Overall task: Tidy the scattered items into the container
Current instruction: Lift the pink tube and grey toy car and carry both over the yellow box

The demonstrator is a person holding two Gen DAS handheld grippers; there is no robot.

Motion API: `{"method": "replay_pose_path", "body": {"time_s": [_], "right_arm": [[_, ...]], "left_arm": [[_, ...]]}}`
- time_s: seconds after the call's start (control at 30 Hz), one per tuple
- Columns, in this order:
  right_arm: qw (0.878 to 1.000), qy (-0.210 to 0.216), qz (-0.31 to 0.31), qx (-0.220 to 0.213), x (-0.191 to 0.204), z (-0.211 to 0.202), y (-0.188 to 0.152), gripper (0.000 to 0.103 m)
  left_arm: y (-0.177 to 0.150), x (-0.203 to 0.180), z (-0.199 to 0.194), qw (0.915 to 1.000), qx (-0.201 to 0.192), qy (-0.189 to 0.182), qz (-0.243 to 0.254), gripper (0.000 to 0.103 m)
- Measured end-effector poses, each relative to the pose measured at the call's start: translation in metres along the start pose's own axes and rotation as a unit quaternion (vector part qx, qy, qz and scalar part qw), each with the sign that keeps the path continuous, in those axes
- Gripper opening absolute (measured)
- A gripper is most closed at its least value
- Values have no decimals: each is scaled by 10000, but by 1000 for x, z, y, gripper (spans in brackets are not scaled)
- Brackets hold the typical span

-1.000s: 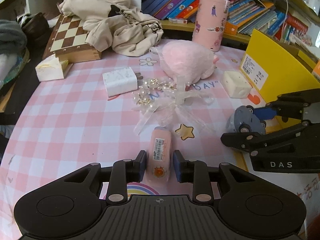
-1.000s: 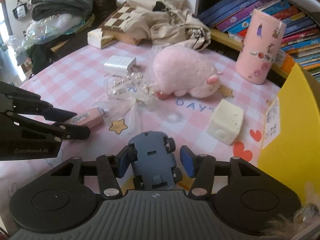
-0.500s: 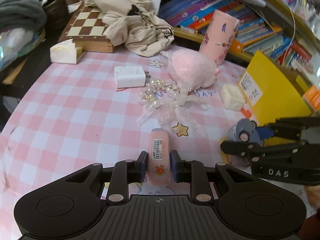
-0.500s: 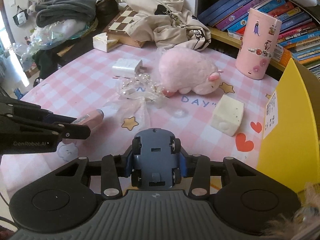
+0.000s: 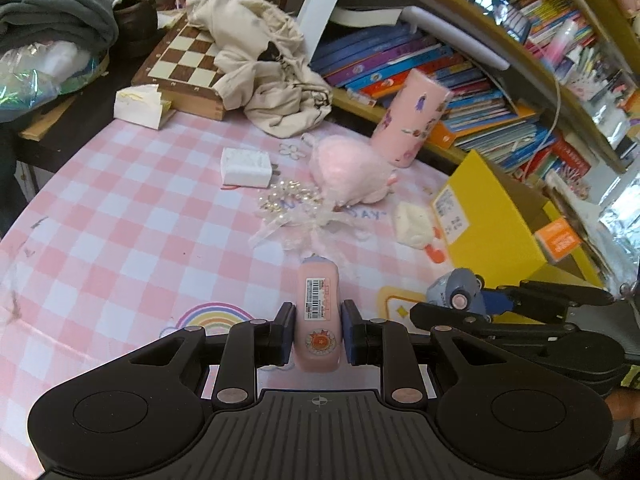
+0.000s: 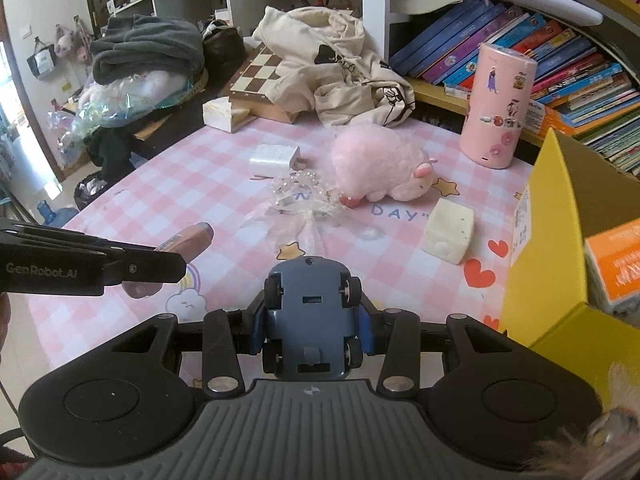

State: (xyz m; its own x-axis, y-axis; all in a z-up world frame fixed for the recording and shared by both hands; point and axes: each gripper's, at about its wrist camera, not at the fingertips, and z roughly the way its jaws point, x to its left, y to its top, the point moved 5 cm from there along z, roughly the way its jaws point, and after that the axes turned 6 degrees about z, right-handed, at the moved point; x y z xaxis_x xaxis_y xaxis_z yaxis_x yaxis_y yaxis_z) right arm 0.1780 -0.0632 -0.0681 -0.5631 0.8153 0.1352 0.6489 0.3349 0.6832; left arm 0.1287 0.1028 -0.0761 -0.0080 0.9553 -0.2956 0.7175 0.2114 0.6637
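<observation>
left gripper [image 5: 316, 330] has its fingers clamped on the pink tube [image 5: 318, 316], lifted clear of the bench [image 5: 120, 240]. right gripper [image 6: 314, 330] fingers are closed on the blue toy car [image 6: 312, 312], underside up, also off the bench. i read both as mid-carry toward the yellow box [image 6: 560, 248], which sits just right of the car.

handling, my guess: tube is light, soft-walled plastic and slick — i've got it near the base end, across the narrow width, so it could pivot or squirt out if i squeeze harder. car is light, rigid plastic; pads sit on the body sides between the wheels, decent hold, though the wheels could roll against the pads if it shifts.

still on the bench: pink plush [image 6: 380, 168], white foam block [image 6: 448, 236], white charger [image 6: 274, 158], bead-and-ribbon bundle [image 6: 304, 200] — that one's flimsy, likely to snag. pink cylinder [image 6: 500, 108] stands upright beyond the plush.

in the way: the box wall is tall, so both loads need to clear its rim, and there's an orange carton [image 6: 616, 268] already inside. the two grippers are close beside each other — risk of bumping at the box mouth.
</observation>
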Motion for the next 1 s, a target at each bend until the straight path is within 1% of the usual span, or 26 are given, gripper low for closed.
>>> {"method": "replay_pose_path", "body": {"time_s": [0.23, 0.43, 0.73, 1.0], "right_arm": [[9999, -49, 52, -94, 8, -19, -11, 40], [9997, -127, 82, -216, 15, -34, -19, 40], [9991, -299, 129, -287, 23, -55, -38, 40], [9977, -491, 323, -346, 20, -73, -51, 40]], "left_arm": [[-9, -6, -18, 10000, -72, -43, 32, 23], [-14, -13, -34, 9996, -198, -115, 152, 23], [-28, -31, -46, 9983, -221, -372, 379, 23], [-37, -39, -54, 9974, -242, -534, 414, 23]]}}
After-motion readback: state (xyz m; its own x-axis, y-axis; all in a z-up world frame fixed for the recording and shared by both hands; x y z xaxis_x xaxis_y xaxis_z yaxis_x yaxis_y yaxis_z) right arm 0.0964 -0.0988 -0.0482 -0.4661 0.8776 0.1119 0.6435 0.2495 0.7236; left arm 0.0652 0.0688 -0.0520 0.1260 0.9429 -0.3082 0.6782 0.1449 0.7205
